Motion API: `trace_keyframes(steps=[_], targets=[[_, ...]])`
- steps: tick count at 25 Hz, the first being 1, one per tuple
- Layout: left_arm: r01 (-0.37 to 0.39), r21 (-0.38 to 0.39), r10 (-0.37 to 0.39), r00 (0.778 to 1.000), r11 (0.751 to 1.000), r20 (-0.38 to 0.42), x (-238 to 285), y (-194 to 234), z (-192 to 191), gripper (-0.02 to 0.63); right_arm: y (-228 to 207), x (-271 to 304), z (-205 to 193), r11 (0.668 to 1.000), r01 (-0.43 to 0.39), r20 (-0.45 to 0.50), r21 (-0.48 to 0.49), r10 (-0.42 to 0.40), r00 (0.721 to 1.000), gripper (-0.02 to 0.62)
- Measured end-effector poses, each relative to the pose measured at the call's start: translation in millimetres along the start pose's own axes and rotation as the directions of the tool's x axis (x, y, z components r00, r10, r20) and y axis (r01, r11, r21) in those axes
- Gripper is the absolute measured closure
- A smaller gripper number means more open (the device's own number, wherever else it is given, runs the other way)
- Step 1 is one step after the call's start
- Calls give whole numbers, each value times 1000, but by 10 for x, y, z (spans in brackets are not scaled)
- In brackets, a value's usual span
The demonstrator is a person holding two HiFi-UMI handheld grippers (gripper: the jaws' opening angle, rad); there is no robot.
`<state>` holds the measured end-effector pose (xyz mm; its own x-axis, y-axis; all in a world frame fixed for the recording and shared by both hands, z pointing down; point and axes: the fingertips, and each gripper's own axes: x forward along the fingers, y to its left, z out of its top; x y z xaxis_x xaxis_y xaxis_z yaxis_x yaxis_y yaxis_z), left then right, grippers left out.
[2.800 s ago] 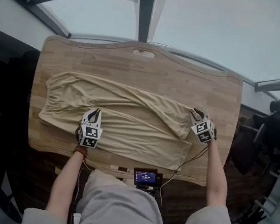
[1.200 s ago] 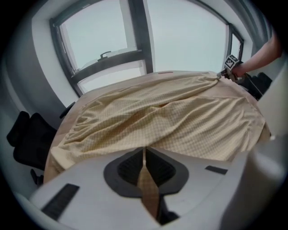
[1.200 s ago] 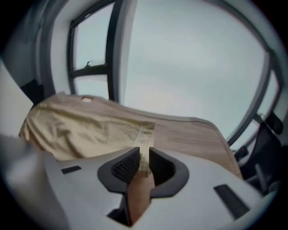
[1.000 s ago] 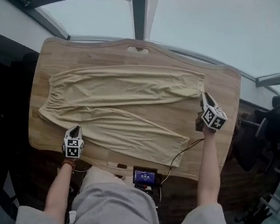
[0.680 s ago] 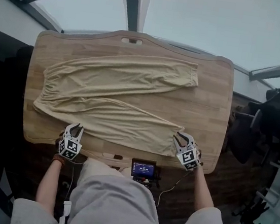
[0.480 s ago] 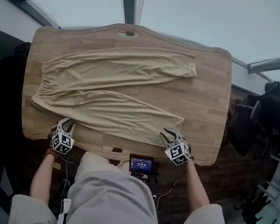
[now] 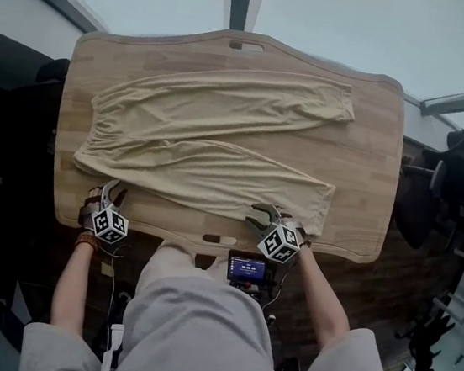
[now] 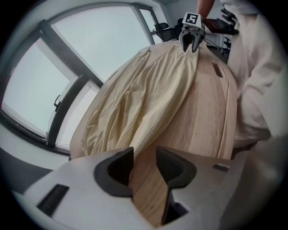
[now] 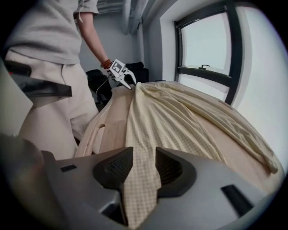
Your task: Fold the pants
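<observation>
The left forearm (image 7: 73, 287) and right forearm (image 7: 319, 298), both bare, reach to the near edge of the wooden surface (image 7: 371, 156). The left grey two-jaw claw (image 7: 110, 197) points steeply down (jaws just opened over bare wood). The right grey claw (image 7: 263, 218), likewise tilted, has just spread its jaws, with the pale yellow pants (image 7: 216, 178) lying loose between them.

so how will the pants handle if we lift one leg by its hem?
Probably floppy: the pants lie flat with soft wrinkles, so a lifted leg should drape and sag between grip points. Likely light, since the fabric looks thin. It may drag rather than slide cleanly on the wooden table, so the cloth could bunch.
</observation>
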<state>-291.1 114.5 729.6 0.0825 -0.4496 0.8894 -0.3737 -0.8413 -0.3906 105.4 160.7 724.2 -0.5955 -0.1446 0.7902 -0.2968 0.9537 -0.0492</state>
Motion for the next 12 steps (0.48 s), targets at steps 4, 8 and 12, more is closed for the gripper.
trace_keyframes(steps=[4,8,12], targets=[[-12,22,13,1000,1000,-26,40,211,-452,446,138,92,25,999,7,-51,50,-4,999,433],[3,36,-2,999,999,-34,183,371,-742,445,271,136,-62,998,14,-124,66,-5,992,426],[13,38,-13,1000,999,-19,295,471,-828,445,380,139,-306,999,33,-226,36,-25,974,428]])
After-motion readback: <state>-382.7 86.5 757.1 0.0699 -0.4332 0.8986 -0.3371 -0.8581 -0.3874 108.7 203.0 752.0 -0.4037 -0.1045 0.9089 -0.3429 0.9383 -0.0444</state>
